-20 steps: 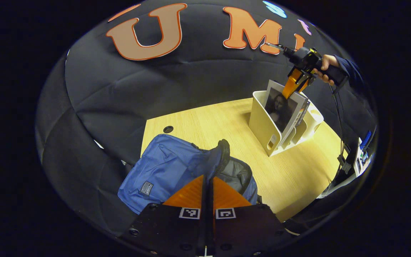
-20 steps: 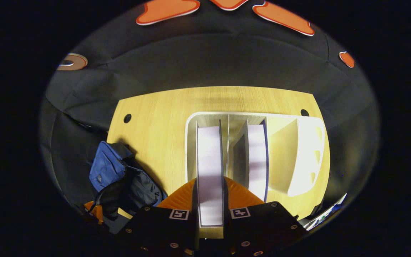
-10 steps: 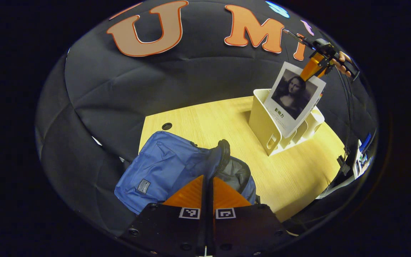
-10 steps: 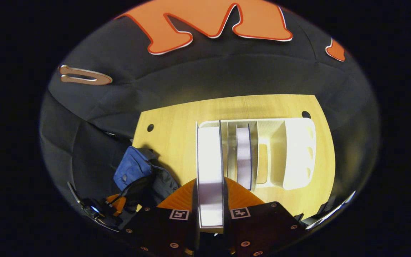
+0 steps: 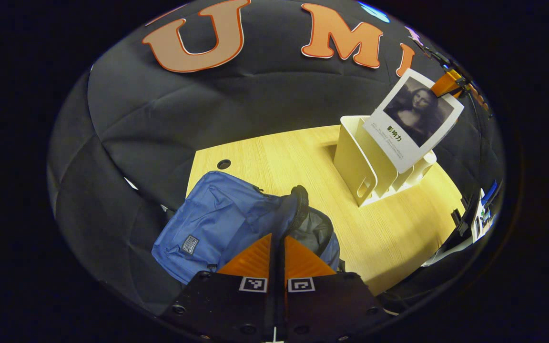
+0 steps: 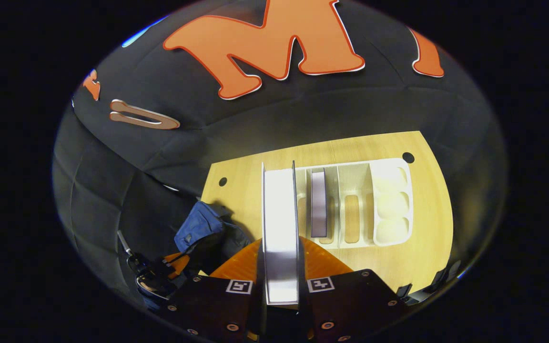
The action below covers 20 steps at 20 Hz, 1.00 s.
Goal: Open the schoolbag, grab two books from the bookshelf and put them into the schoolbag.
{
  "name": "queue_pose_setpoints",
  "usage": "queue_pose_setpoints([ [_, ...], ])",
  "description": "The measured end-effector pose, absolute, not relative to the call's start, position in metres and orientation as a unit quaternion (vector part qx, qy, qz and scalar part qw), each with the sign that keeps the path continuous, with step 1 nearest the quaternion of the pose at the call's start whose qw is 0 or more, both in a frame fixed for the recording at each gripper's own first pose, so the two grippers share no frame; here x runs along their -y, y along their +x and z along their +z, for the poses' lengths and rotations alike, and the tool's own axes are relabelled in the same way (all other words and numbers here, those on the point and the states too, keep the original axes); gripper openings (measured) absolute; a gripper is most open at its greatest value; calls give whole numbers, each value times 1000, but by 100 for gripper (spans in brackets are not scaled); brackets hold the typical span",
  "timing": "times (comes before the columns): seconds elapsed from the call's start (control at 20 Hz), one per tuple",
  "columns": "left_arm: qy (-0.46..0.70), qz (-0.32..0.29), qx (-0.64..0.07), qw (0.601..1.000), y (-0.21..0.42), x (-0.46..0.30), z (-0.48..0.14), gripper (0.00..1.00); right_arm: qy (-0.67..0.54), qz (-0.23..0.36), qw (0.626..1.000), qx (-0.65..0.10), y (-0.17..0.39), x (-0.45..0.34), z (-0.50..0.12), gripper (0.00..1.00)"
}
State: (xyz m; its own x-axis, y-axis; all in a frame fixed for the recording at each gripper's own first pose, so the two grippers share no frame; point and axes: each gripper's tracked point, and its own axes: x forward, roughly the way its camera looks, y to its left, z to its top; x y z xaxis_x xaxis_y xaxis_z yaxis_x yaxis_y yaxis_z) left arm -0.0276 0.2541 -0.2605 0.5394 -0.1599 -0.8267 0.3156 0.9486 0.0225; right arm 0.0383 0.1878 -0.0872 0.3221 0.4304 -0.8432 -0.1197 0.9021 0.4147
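In the left gripper view, the blue schoolbag [image 5: 227,224] lay on the near corner of the wooden counter [image 5: 298,166], its zipped mouth gaping so that the grey lining showed. The left gripper [image 5: 277,247] sat over that opening with its jaws closed down to a thin slit; whether they pinched the bag's edge I could not tell. Farther along the counter stood the cream bookshelf [image 5: 358,164], an upright divided rack. Above it the right gripper [image 5: 439,90] hung with its jaws clamped on the top corner of a book [image 5: 415,116] with a portrait cover, tilted and lifted clear of its slot. Half a second before, the book's lower edge had sat down among the dividers; a second before, it had stood in the rack.

In the right gripper view, the right gripper [image 6: 280,259] looked straight down with the book [image 6: 280,224] edge-on between its jaws, pale pages uppermost. Below, the bookshelf [image 6: 391,200] had a second book [image 6: 318,205] standing in one of its middle slots, with open slots beside it. The schoolbag [image 6: 198,226] lay to the left, the left gripper [image 6: 153,276] near it. The rack looked smaller and farther off than in the earlier frames.
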Motion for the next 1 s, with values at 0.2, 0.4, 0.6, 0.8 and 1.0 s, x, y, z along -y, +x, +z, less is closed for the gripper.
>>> queue_pose_setpoints([
  [0.2,93,-132,-469,868,-25,-254,-259,1,201,211,788,-542,10,-203,-89,27],
  [0.4,100,-126,-476,865,-23,-254,-256,2,253,244,761,-546,-26,-232,-107,27],
  [0.6,103,-109,-468,871,-17,-258,-249,2,283,258,735,-559,-63,-261,-141,26],
  [0.8,105,-106,-464,873,-17,-258,-243,2,359,263,680,-583,-99,-298,-179,26],
  [1.0,108,-101,-458,876,-13,-261,-234,2,392,241,670,-583,-108,-323,-213,26],
])
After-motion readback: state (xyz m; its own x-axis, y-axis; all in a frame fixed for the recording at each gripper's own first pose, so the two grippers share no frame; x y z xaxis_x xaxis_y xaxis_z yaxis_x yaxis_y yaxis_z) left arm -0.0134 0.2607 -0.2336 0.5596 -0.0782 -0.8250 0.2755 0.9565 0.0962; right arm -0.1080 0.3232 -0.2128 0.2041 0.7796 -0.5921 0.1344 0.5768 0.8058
